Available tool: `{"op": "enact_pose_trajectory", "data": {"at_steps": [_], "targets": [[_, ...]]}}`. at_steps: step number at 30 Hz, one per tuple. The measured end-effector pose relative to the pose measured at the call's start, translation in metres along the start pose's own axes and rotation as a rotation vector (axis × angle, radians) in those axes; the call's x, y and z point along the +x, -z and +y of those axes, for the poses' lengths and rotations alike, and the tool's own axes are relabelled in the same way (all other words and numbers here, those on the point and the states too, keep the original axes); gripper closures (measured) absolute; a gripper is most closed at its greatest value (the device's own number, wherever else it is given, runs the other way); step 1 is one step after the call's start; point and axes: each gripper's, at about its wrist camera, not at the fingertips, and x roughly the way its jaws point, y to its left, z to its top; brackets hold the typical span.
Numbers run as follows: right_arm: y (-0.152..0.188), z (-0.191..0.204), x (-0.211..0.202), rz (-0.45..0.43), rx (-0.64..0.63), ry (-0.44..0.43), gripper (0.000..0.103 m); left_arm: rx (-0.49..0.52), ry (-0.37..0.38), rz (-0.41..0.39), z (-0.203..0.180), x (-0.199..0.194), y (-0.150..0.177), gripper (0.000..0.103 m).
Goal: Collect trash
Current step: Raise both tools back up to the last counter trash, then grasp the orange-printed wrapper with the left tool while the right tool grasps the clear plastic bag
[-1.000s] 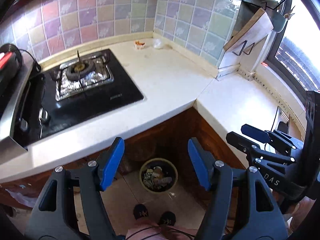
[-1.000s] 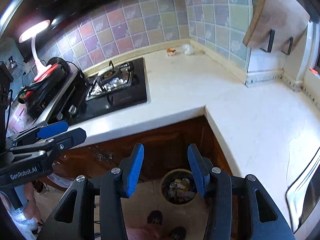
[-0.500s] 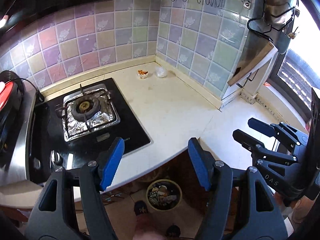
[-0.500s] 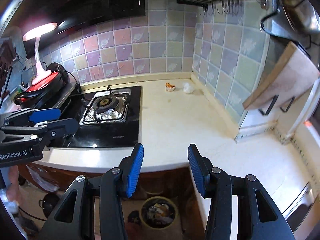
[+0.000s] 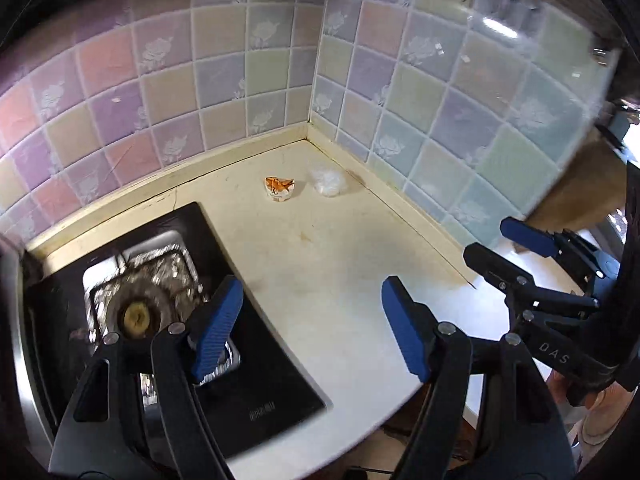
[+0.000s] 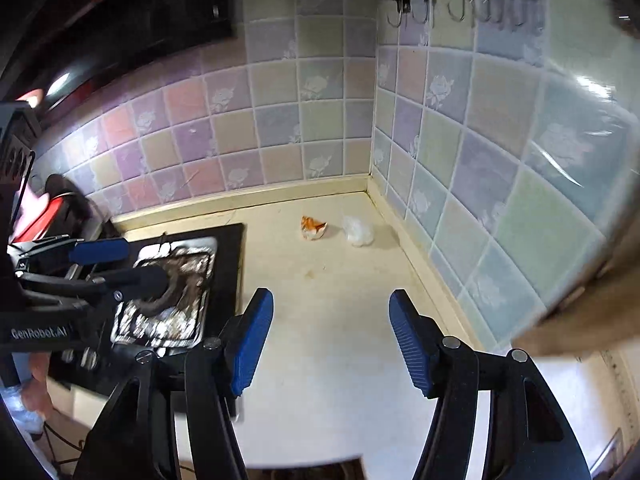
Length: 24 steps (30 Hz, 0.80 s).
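Two bits of trash lie in the far corner of the cream countertop (image 5: 328,264): an orange-and-white crumpled wrapper (image 5: 279,189) and, just right of it, a clear crumpled plastic bag (image 5: 328,180). Both also show in the right wrist view, the wrapper (image 6: 313,227) and the bag (image 6: 358,232). My left gripper (image 5: 312,316) is open and empty above the counter, well short of the trash. My right gripper (image 6: 331,326) is open and empty too, to the right of the left one. The right gripper also shows in the left wrist view (image 5: 508,248).
A black gas hob (image 5: 256,392) with a foil-lined burner (image 5: 140,304) lies left of the trash. Tiled walls (image 5: 440,120) meet at the corner behind it. A wooden board (image 6: 592,320) leans at the right. Hooks (image 6: 424,8) hang overhead.
Both grippers have lifted from over the floor bin and moved forward over the counter toward the corner. The trash now looks nearer and larger. The bin has dropped out of view.
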Motion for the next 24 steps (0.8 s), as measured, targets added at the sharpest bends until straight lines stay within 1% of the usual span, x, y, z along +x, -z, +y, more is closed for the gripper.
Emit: {"op": "enact_pose_trajectory", "data": {"at_steps": [3, 6, 9, 11, 13, 17, 20, 24], "targets": [[-0.035, -0.016, 0.067, 0.038, 0.031, 0.010, 0.042, 0.009, 0.015, 0.041, 0.016, 0.063, -0.035, 0.033], [-0.059, -0.034, 0.137, 0.082, 0.076, 0.022, 0.042, 0.001, 0.023, 0.087, 0.031, 0.127, -0.062, 0.033], [-0.075, -0.048, 0.203, 0.116, 0.132, 0.034, 0.042, -0.024, 0.017, 0.131, 0.046, 0.190, -0.081, 0.033], [-0.081, -0.056, 0.243, 0.130, 0.161, 0.045, 0.042, -0.050, 0.013, 0.155, 0.057, 0.225, -0.091, 0.033], [-0.083, -0.063, 0.274, 0.146, 0.194, 0.044, 0.042, -0.090, 0.021, 0.166, 0.069, 0.257, -0.101, 0.033], [-0.091, -0.077, 0.329, 0.154, 0.285, 0.028, 0.042, -0.143, 0.036, 0.157, 0.091, 0.297, -0.114, 0.033], [-0.095, -0.081, 0.366, 0.169, 0.310, 0.037, 0.042, -0.160, 0.031, 0.165, 0.101, 0.323, -0.121, 0.033], [-0.091, -0.081, 0.397, 0.196, 0.351, 0.025, 0.042, -0.176, 0.048, 0.171, 0.108, 0.345, -0.127, 0.033]]}}
